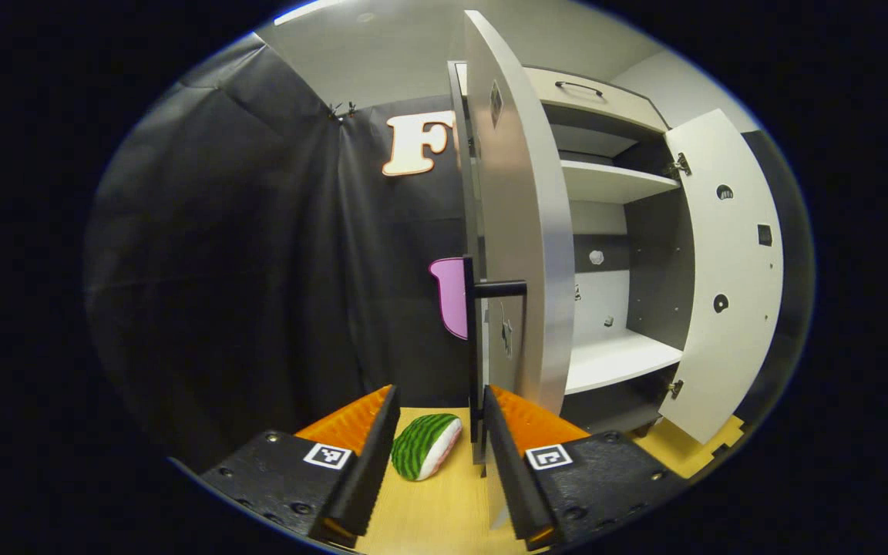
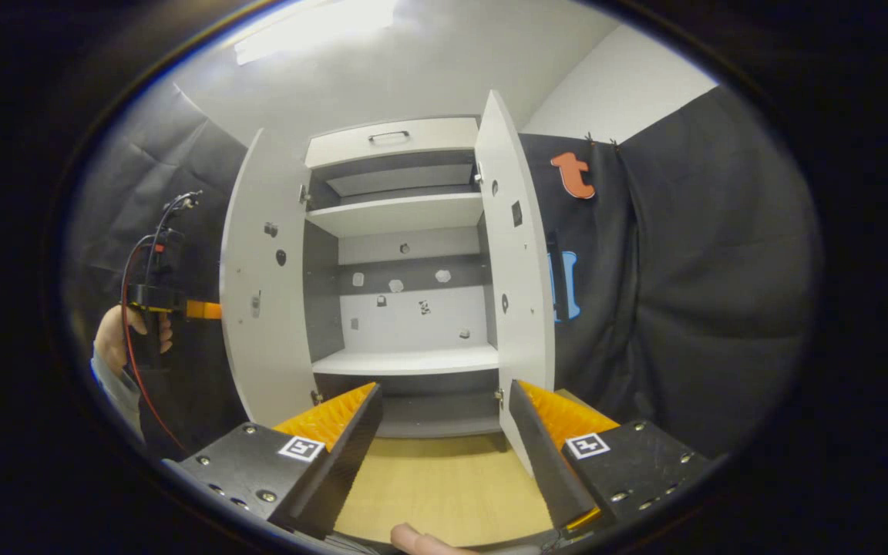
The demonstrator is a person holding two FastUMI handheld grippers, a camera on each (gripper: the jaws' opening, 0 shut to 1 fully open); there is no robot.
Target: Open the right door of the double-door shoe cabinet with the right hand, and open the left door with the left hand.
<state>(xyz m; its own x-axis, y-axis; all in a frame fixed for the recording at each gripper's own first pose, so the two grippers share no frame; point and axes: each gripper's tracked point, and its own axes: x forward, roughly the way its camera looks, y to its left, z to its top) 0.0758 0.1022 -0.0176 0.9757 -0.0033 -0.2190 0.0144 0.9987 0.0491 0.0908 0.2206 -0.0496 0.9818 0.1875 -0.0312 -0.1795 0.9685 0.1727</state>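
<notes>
Shoe cabinet (image 2: 405, 308) stands on the wooden tabletop (image 2: 436, 486), both doors swung wide. Left door (image 1: 521, 231) sits edge-on at the left gripper (image 1: 432, 447), jaws apart, its handle (image 1: 499, 289) just above the fingers, contact unclear. Right gripper (image 2: 444, 439) hangs back, jaws apart, holding nothing, near the right door (image 2: 517, 277). Watermelon toy (image 1: 426, 445) lies by the left door.

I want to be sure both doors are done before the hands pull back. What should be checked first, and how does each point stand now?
1. Right door swung open: ok.
2. Left door swung open: ok.
3. Left gripper let go of the left door handle: ok, open and short of it.
4. Right gripper empty: ok, open.
5. Shelves bare: ok.
6. Watermelon toy out of the left gripper's way back: cannot tell.
</notes>
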